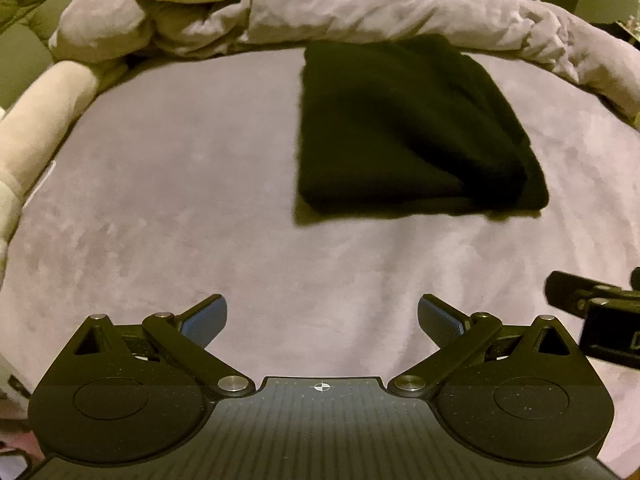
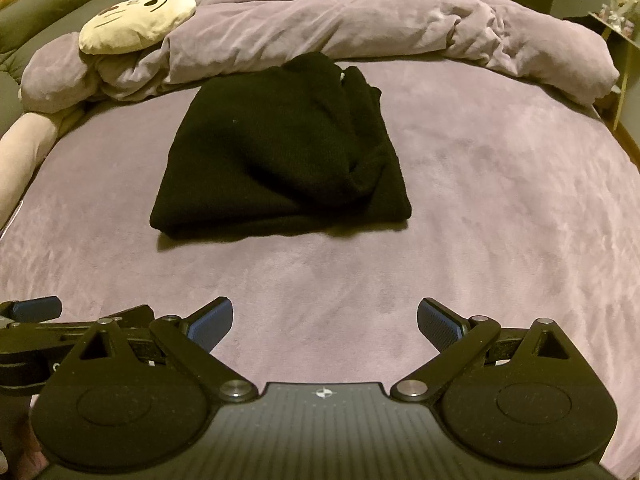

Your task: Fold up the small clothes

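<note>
The black garment (image 2: 280, 152) lies on the bed (image 2: 480, 200) as a thick, roughly square bundle, near the middle and just short of the rumpled duvet (image 2: 360, 20) at the far side. It looks already folded, so the step in hand is probably the end of this fold, or a check before a last tidy. Both grippers hover over the near part of the bed, well apart from the garment; the left gripper (image 1: 322, 322) and the right gripper (image 2: 325, 324) each have their jaws spread wide and hold nothing.

If more work is wanted, the next move likely calls for a reach to the far right side, where the layers bunch unevenly (a loose flap may need smoothing), with a low, shallow grasp so that only the top layer is taken.

The right view shows those bunched folds and the face on the cream plush cushion (image 2: 136, 22) clearly; the left view shows the garment only as a dark, blurred slab toward the right, but it shows more of the pale bolster (image 1: 44, 116) along the left edge
</note>
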`<state>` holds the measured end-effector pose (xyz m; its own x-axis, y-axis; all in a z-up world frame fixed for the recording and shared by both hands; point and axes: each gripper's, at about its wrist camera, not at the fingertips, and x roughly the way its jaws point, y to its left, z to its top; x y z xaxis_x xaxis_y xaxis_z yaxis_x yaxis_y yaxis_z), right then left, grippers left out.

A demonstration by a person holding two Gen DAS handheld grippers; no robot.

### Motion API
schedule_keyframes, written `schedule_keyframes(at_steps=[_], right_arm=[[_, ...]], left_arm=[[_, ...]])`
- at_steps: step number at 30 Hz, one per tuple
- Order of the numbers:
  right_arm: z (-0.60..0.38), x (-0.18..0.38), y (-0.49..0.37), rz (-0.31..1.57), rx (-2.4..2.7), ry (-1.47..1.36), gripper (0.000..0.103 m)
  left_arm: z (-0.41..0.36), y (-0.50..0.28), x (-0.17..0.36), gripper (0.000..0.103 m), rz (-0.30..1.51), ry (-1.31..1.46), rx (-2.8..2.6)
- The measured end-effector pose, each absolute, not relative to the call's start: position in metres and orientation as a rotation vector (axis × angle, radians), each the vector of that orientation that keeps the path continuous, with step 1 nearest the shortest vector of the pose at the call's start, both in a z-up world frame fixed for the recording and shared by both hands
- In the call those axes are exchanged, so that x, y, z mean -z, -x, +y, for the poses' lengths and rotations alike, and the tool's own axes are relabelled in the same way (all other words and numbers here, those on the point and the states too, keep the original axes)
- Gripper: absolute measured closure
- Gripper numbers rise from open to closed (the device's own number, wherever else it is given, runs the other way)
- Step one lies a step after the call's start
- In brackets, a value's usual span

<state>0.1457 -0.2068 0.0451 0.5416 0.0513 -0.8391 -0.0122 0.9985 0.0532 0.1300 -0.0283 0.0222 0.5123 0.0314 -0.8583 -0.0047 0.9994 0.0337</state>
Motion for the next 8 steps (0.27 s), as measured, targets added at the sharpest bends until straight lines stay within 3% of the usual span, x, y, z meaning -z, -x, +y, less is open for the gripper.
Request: schedule_keyframes(at_steps=[8], right_arm=[[-0.2089,-0.0437,-0.1455,1.001,-0.026,-0.052,0.004]], left_arm=[[-0.0262,-0.1286,-0.0226,0.000,1.033,-0.011,0.001]])
